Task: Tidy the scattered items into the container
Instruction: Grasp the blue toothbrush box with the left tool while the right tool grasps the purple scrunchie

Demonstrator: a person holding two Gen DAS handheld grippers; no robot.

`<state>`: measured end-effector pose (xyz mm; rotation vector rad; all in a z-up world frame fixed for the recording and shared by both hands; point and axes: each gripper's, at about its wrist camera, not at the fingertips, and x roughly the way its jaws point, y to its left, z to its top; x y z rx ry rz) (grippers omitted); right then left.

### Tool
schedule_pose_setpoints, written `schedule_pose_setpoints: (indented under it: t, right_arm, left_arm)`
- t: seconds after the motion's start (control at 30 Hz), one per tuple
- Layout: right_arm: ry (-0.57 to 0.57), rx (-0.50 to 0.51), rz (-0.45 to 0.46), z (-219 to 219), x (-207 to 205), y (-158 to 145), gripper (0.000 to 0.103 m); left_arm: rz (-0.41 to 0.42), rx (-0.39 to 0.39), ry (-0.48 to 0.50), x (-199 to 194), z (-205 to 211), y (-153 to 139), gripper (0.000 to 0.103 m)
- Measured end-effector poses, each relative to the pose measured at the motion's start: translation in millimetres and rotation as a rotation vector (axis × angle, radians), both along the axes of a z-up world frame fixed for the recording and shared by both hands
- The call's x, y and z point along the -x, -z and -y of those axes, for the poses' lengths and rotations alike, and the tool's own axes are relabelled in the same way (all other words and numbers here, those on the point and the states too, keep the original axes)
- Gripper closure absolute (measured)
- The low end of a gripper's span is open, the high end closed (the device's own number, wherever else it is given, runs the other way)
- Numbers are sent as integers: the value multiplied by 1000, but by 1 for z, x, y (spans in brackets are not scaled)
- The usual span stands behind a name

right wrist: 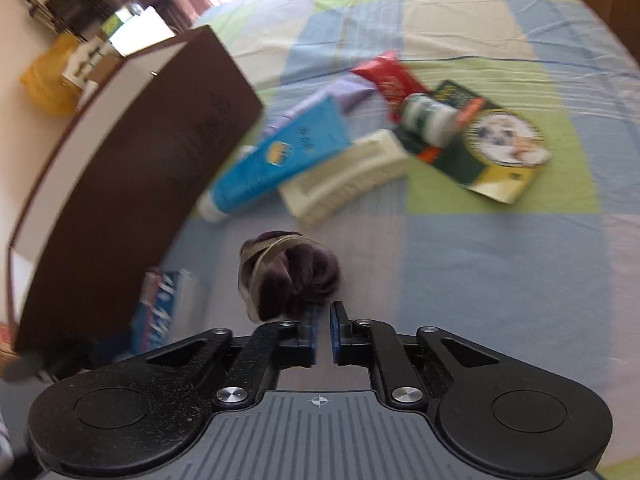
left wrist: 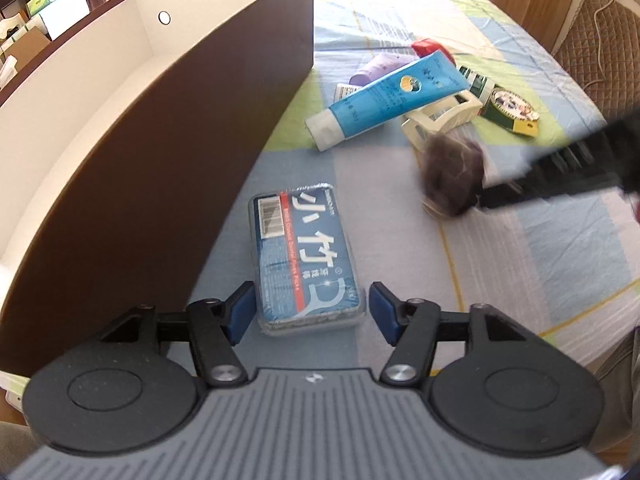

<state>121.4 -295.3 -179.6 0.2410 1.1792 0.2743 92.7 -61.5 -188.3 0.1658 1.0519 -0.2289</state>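
Note:
A blue shrink-wrapped floss-pick box [left wrist: 306, 260] lies on the checked bedsheet beside the brown container [left wrist: 160, 168]. My left gripper [left wrist: 312, 312] is open, and its blue pads flank the near end of the box. A dark purple scrunchie [right wrist: 292, 276] hangs at the tips of my right gripper [right wrist: 323, 330], which is shut on it above the sheet. In the left wrist view the scrunchie [left wrist: 452, 176] and the right gripper [left wrist: 486, 196] show blurred at the right. The container [right wrist: 120, 184] has a white inside.
Farther back lie a blue tube [left wrist: 392, 96], a cream brush [left wrist: 440, 116], a green card with a tape roll [left wrist: 508, 112], a purple item [left wrist: 380, 68] and a red pack [right wrist: 392, 80]. A wooden headboard and a quilted chair stand at the far right.

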Motion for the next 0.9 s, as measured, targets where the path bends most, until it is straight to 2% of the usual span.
schedule_pose_setpoints:
  t: [0.07, 0.1, 0.17, 0.23, 0.3, 0.4, 0.43, 0.47, 0.6, 0.67, 0.77, 0.9]
  right_arm:
    - [-5, 13, -1, 11, 9, -4, 88]
    - [3, 5, 3, 16, 11, -5, 81]
    - [25, 0, 35, 22, 17, -10, 9]
    - [45, -1, 104, 23, 22, -17, 8]
    - [62, 0, 105, 20, 19, -18, 8]
    - [86, -17, 99, 16, 10, -16, 8]
    - [85, -4, 95, 13, 7, -14, 13]
    - [79, 11, 88, 10, 5, -12, 25]
    - [18, 77, 64, -1, 4, 2, 28]
    - [-24, 131, 67, -7, 7, 9, 53]
    - [-70, 194, 75, -12, 11, 12, 63]
    - [-51, 180, 71, -6, 18, 11, 70]
  left_arm:
    - [14, -5, 9, -1, 2, -1, 37]
    - [21, -10, 13, -2, 3, -1, 37]
    - [28, -18, 18, -5, 5, -1, 36]
    - [26, -18, 13, -9, 6, 1, 36]
    - [28, -27, 14, -12, 7, 3, 37]
    - [30, -44, 19, -15, 9, 6, 43]
    - [28, -48, 19, -15, 9, 7, 44]
    - [25, -47, 16, -15, 8, 7, 44]
    - [20, -40, 13, -16, 6, 10, 44]
    - [20, -33, 16, -17, 6, 12, 44]
    - [23, -20, 37, -18, 6, 14, 46]
    - [26, -19, 88, -15, 9, 10, 48]
